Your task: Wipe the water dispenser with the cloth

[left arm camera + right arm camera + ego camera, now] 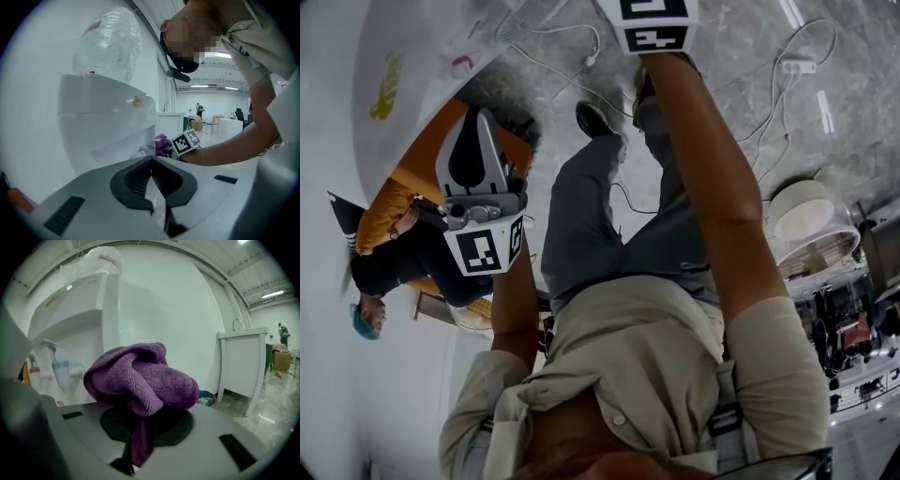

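Logged right gripper (140, 423) clamped shut on a purple cloth (140, 378), with the bunched wad above the jaws and one tail hanging down between them. Logged left gripper (151, 161) with pads pressed together at the tips, holding nothing.

Found water dispenser (105, 122) directly ahead of both grippers: white body, clear bottle (110, 42) on top, small yellow sticker (137, 101) on the front. In the left gripper view, saw the cloth at the dispenser's tap recess, just beside the right gripper's marker cube (187, 142). Cannot tell whether cloth and dispenser touch. In the right gripper view, saw a pale blue tap (60, 371) left of the wad and near it.

Obstructions:
- Lost the lower part of the dispenser's side panel behind the wad in the right gripper view.
- Lost much of the floor in the head view behind the wearer's torso, legs and forearm (712, 187).
- Caught only the marker cube of the right gripper at the top edge of the head view.

Surroundings:
- Noted white cables (592, 52) and a power strip (799, 66) on the grey marbled floor.
- Noted an orange seat (408, 183) at left with a seated person (403, 262) in dark clothes.
- Noted a round white object (802, 211) at right, beside cluttered shelving.
- Noted a white counter (243, 362) with a faucet against the wall, right of the dispenser and apart from it.
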{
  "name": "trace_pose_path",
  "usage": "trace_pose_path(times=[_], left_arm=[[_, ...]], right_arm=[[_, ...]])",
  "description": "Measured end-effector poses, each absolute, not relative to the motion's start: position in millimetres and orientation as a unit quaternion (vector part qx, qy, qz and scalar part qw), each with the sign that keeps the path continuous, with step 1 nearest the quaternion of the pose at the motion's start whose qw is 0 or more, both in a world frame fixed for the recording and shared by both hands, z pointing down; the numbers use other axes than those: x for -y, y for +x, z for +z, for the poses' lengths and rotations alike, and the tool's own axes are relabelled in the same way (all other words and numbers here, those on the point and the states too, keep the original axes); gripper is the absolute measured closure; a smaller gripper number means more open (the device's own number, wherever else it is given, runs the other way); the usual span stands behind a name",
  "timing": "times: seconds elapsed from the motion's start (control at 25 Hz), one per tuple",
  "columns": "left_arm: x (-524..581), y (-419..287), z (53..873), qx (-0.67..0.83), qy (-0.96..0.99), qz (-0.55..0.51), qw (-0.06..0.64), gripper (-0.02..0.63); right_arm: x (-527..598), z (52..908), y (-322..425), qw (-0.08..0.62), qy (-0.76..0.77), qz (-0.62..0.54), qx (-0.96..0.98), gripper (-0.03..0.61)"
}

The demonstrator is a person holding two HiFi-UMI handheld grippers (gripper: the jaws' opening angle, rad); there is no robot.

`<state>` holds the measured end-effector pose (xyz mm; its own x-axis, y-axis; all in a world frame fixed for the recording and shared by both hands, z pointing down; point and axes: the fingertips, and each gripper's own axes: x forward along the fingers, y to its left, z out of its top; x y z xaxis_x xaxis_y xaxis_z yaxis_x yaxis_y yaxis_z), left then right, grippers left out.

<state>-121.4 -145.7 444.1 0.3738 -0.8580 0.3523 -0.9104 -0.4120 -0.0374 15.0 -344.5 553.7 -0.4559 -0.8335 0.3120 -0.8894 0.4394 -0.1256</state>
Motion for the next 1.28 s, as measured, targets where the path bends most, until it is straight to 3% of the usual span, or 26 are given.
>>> trace_pose_path(times=[0.4, 0.64, 1.0, 1.28], left_arm=[[141.4, -127.5, 465.8, 0.543, 0.819, 0.168, 0.078, 0.597], [121.0, -151.2, 463.5, 0.549, 0.817, 0.162, 0.073, 0.597], [114.0, -151.0, 464.7, 0.551, 0.815, 0.163, 0.073, 0.597], [111.8, -149.7, 465.9, 0.559, 0.81, 0.162, 0.073, 0.597]], right_arm=[[319.8, 661.7, 7.5, 0.179, 0.466, 0.173, 0.849, 0.511], [257.7, 727.8, -41.5, 0.215, 0.407, 0.261, 0.849, 0.511], [163.8, 737.3, -125.5, 0.259, 0.322, 0.251, 0.876, 0.509], [154.4, 747.9, -136.2, 0.275, 0.325, 0.292, 0.857, 0.51]])
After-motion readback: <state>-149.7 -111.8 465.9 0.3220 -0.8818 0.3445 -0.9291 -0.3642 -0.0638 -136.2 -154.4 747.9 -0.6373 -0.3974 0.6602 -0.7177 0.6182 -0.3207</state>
